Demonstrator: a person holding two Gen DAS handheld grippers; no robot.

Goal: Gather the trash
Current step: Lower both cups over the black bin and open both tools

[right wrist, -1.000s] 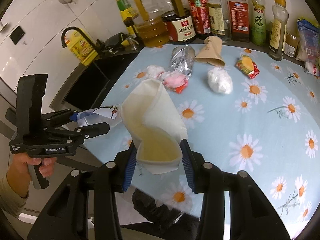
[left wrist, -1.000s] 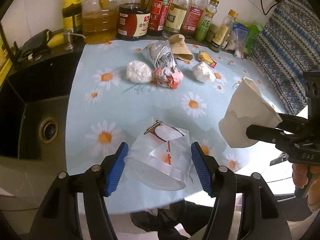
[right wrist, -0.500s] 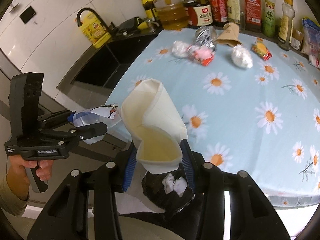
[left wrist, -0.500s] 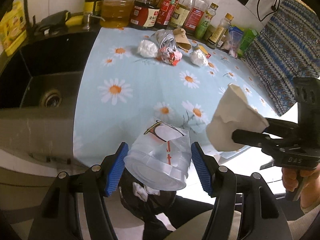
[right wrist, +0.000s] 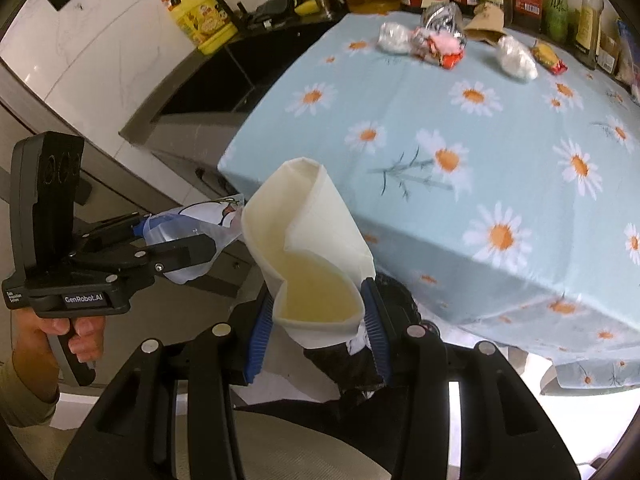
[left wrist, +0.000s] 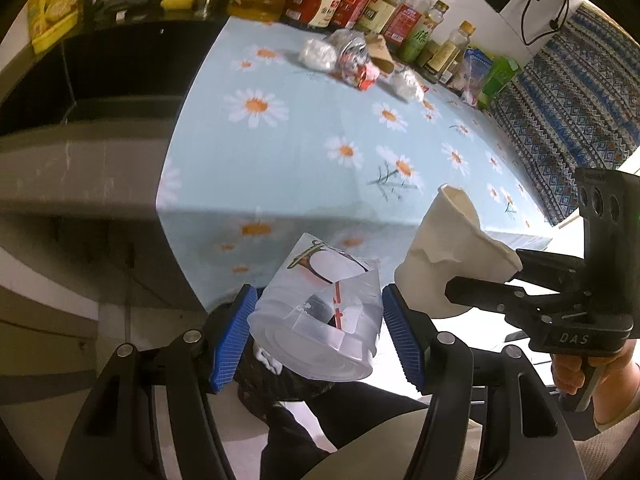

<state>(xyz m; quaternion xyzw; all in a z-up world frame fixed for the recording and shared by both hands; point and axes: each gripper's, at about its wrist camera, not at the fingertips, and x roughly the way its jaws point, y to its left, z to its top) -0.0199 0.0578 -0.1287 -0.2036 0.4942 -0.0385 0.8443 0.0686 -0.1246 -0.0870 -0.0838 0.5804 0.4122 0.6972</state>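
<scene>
The bench (left wrist: 304,152) is covered with a light-blue daisy-print cloth, and a row of sauce and oil bottles (left wrist: 360,4) is lined up along its far edge against the wall. Just in front of the bottles, a cluster of trash is seen on the cloth: a white crumpled wad (right wrist: 394,36), a silver foil bag (right wrist: 442,20), a red-and-pink wrapper (right wrist: 440,46), a brown paper cup (right wrist: 486,26) lying on its side, a second white wad (right wrist: 516,58) and a small yellow-red packet (right wrist: 548,56). A dark sink (left wrist: 100,76) is set into the counter beside the bench. Below the bench's near edge, a black trash bag (right wrist: 360,364) with white scraps inside is partly hidden behind both claws. The left claw (left wrist: 320,332) is closed to the width of a crushed clear plastic cup (left wrist: 320,320), which is gripped between the blue pads (left wrist: 234,340) off the bench and above the bag. The right claw (right wrist: 316,332) is clamped on a squashed cream paper cup (right wrist: 308,248), its mouth tilted toward the camera, likewise held off the bench over the bag. The two held cups are seen near each other, not touching.
</scene>
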